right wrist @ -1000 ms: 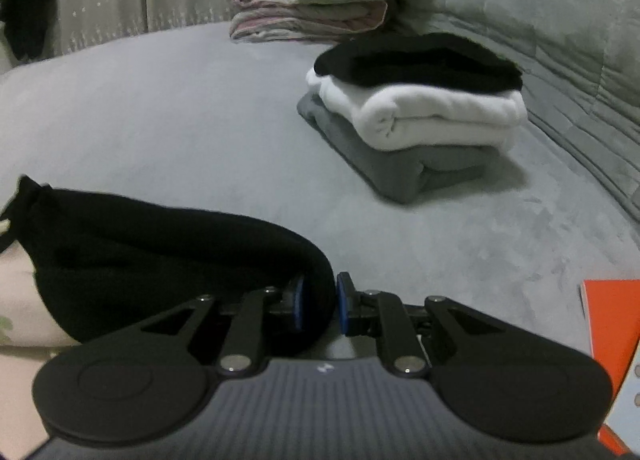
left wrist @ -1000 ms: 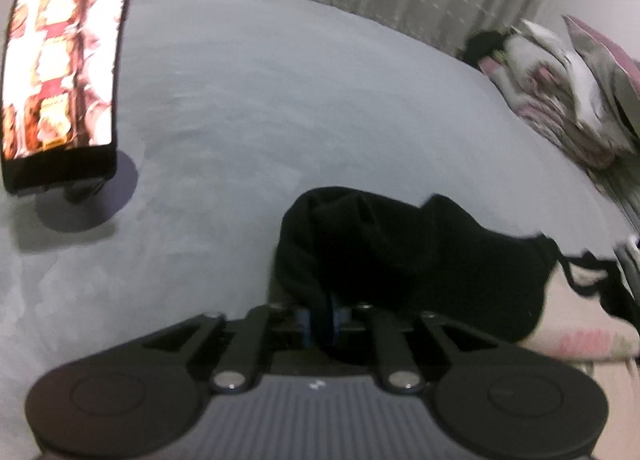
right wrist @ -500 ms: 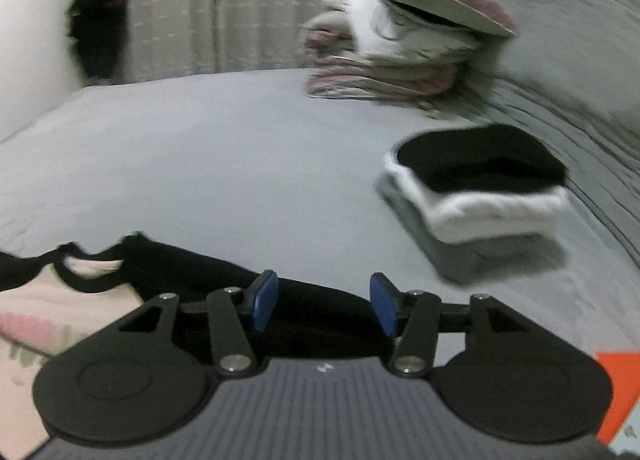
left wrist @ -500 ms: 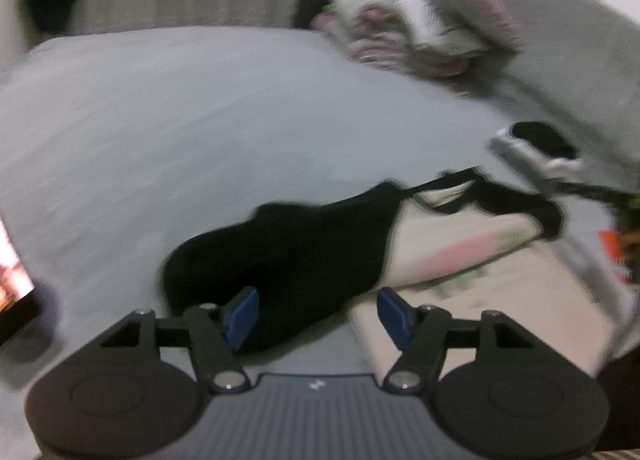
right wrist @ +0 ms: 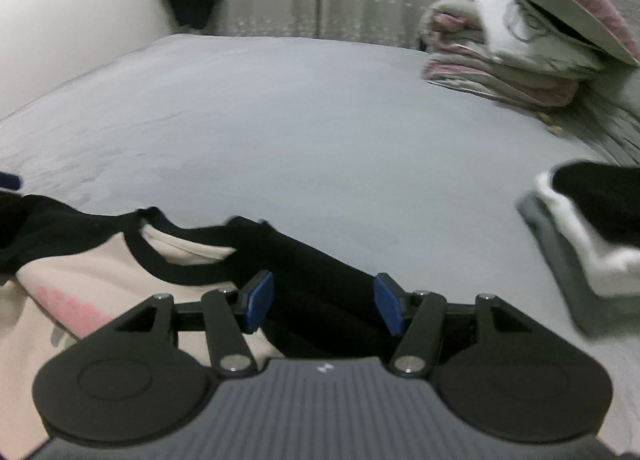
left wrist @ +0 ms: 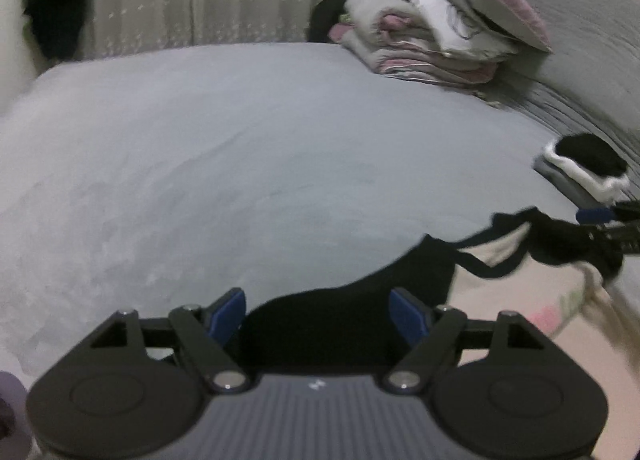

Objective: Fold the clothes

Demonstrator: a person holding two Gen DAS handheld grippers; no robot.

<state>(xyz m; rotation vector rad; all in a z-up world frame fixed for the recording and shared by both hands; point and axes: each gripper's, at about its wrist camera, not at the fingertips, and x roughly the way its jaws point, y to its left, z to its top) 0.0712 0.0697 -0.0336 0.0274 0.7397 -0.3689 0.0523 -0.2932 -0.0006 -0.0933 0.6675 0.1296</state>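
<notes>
Looking along our left hand-held gripper (left wrist: 316, 310), jaws spread, we see the cream T-shirt with black sleeves (left wrist: 520, 272) lying flat on the grey bed (left wrist: 240, 140). Our right hand-held gripper (right wrist: 323, 308) gapes too, straddling a black sleeve (right wrist: 320, 272); we judge a sleeve fold is in hand, needing a fresh pinch.

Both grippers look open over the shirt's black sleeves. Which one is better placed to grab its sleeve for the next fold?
Probably the right gripper: its open fingers straddle the black sleeve. The left gripper, also open, has its black sleeve between its fingers too, slightly off-centre. It's close; either looks usable.
</notes>
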